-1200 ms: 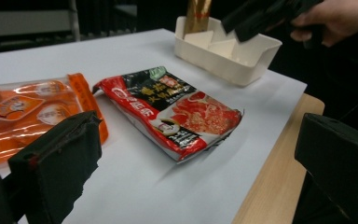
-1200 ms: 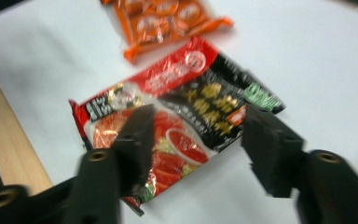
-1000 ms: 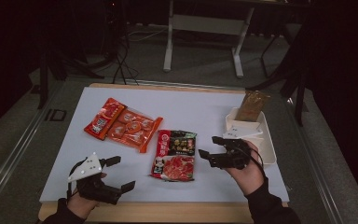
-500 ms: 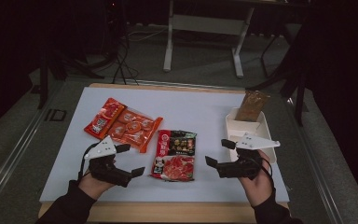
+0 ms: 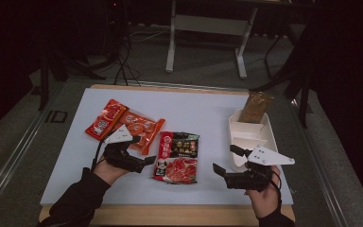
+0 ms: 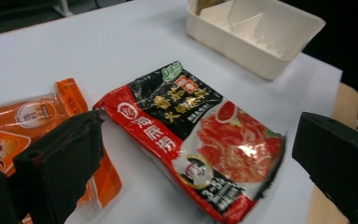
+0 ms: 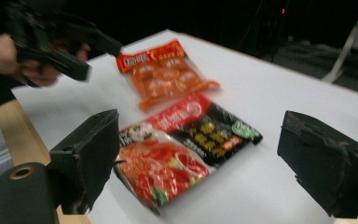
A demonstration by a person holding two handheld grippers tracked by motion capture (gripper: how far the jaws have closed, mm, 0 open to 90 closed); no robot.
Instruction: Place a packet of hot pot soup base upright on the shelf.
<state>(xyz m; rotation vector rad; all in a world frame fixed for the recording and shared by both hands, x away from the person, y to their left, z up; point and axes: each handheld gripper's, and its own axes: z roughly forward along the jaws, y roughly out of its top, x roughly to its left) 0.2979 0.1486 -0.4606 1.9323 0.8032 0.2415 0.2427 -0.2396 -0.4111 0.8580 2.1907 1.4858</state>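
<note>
Red-and-black packet (image 5: 177,157) near the desk's (image 5: 198,109) front edge, between the released left gripper (image 5: 142,161) and released right gripper (image 5: 223,163); the high view adds a white tray (image 5: 264,135) at the right edge.

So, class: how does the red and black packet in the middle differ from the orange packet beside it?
The red and black packet is dark at its far end with a red food picture near the person; the orange packet is orange all over with round printed shapes. The red and black packet lies between both open claws; the orange packet lies partly under the left claw. Both lie flat on the white table.
</note>
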